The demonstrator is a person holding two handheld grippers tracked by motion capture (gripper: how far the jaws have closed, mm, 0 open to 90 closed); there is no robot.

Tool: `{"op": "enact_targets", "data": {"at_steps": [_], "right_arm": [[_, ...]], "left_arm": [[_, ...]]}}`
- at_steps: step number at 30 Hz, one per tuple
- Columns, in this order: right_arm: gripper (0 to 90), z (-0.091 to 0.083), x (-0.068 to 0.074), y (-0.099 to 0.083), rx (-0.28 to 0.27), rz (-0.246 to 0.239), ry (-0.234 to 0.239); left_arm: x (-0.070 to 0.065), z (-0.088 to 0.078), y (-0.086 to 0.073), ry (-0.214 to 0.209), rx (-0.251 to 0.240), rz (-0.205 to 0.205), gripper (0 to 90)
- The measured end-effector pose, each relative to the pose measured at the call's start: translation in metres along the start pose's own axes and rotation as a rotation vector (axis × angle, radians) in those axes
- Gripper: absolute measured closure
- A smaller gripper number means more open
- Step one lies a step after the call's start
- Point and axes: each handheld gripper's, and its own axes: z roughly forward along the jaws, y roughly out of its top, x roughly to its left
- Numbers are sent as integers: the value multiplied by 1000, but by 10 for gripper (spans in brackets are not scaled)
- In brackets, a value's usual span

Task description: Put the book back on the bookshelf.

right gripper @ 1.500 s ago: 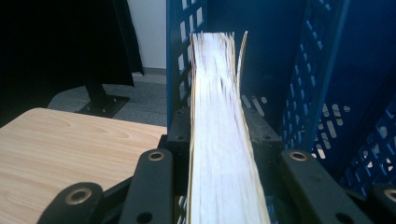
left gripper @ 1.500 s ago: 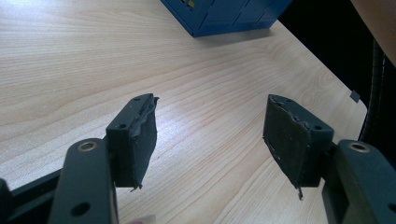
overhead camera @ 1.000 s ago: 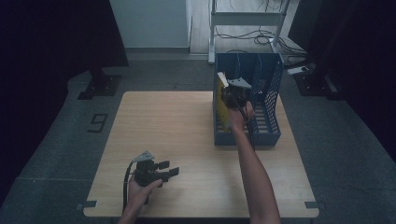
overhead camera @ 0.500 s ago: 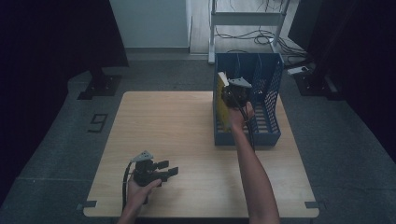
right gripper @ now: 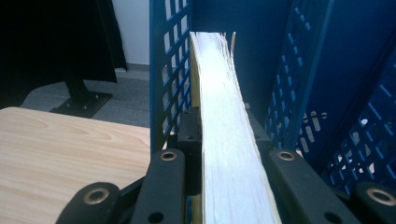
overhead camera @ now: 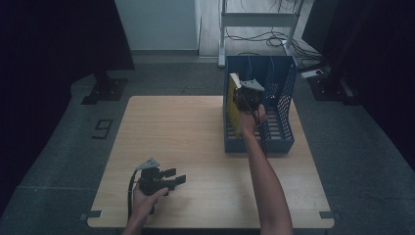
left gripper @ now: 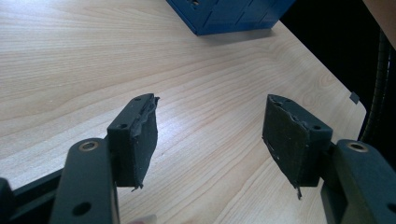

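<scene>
- The left gripper [overhead camera: 175, 177] was black, with a grey three-cornered plate on top and a black cable looping from its rear.
- Its jaws carried ridged black pads [left gripper: 140, 135], frayed at the edges, on arms with brass-ringed screw holes.
- The right gripper [overhead camera: 243, 96] matched it, black under a grey plate.
- Both forearms were bare, without sleeves.

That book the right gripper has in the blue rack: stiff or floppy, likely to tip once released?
Probably fairly stiff: the book shows a thick page block, clamped by the right gripper without buckling. The outermost leaves fan loose at the top, so the cover looks soft. Released, it would likely lean on the blue rack wall rather than fall flat, as the slot is narrow.
</scene>
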Motion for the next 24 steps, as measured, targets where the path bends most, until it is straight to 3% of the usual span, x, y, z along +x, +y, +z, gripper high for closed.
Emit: {"op": "enact_targets", "data": {"at_steps": [24], "right_arm": [[741,28,4,2,-46,7,-9]], "left_arm": [[7,3,-2,-10,8,-22,356]]}}
